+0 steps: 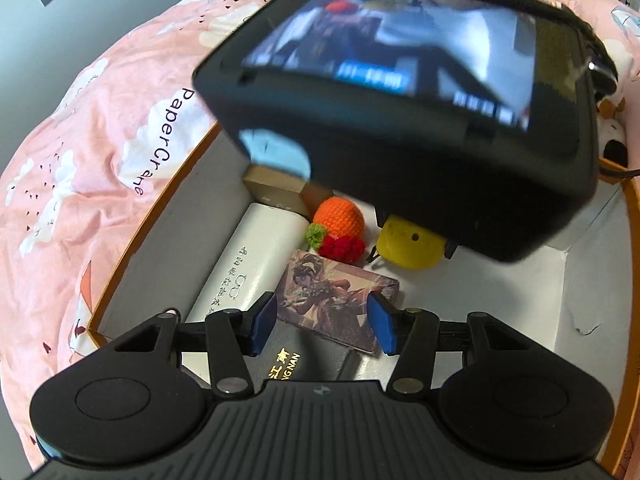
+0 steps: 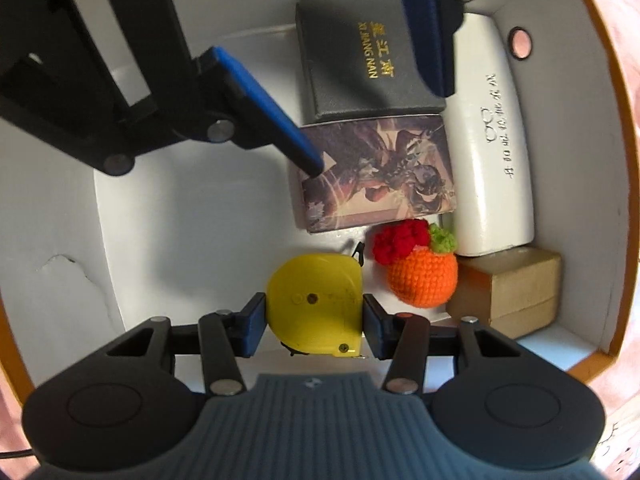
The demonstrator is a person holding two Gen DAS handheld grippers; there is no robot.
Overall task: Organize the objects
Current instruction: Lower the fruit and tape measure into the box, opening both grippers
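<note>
My right gripper (image 2: pixel 312 330) clamped on yellow tape measure (image 2: pixel 316 300), low inside white box (image 2: pixel 168 216). Bare floor left of crochet orange (image 2: pixel 424 276), straight below jaws. Left gripper (image 1: pixel 320 324) half open, empty, over picture card (image 1: pixel 340 300).

Pink bedsheet (image 1: pixel 120 120) reads "PaperCrane"; black case (image 2: pixel 360 60) reads "XIJIANG NAN"
</note>
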